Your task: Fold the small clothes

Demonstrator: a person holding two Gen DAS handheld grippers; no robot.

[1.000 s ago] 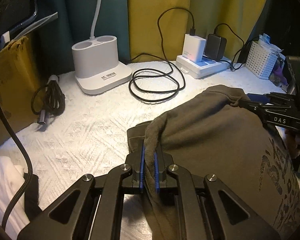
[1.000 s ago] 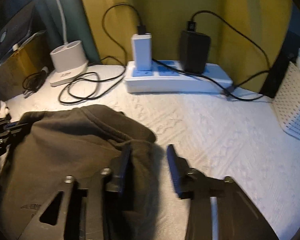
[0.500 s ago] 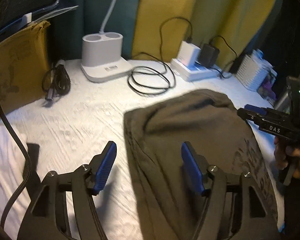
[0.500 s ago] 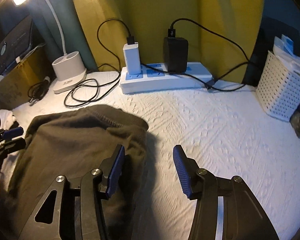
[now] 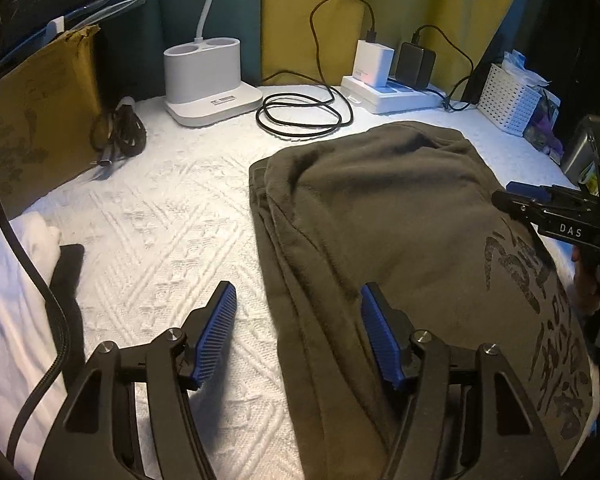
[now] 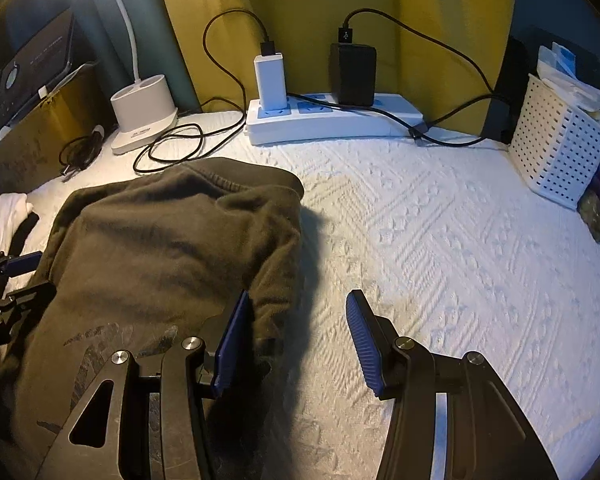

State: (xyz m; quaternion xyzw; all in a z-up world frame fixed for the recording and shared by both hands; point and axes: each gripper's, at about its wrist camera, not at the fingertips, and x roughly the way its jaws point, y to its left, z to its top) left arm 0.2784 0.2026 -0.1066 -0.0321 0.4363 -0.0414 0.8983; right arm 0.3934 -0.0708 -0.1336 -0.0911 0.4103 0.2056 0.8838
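Garment: we see a dark olive-brown fleece top (image 5: 388,216) lying folded on the white textured cover (image 5: 160,216), its layered edges stacked along the side nearest our left gripper.
Surface: the cloth looks soft and slightly napped, with gentle rumples over the upper part and a ribbed hem or cuff (image 6: 220,178) at the far end.
Print: a dark, worn graphic (image 5: 540,320) runs along the near right part of the garment; we cannot read it.
Position: the garment sits in the near middle of the cover, well apart from the white power strip (image 6: 332,124) and the white lamp base (image 5: 208,80) at the back, with a coiled black cable (image 5: 304,114) just beyond its far edge.
Left gripper (image 5: 298,332): its jaws stand apart and are closing slightly; the garment's left edge lies between the blue pads (image 5: 216,332), which press on nothing.
Right gripper (image 6: 292,340): its jaws stand apart and hold nothing; the inner pad is beside the garment's right fold, the outer pad over bare cover.
Other things: a white perforated basket (image 6: 556,148) stands at the right edge, and a white cloth (image 5: 4,280) lies at the left.
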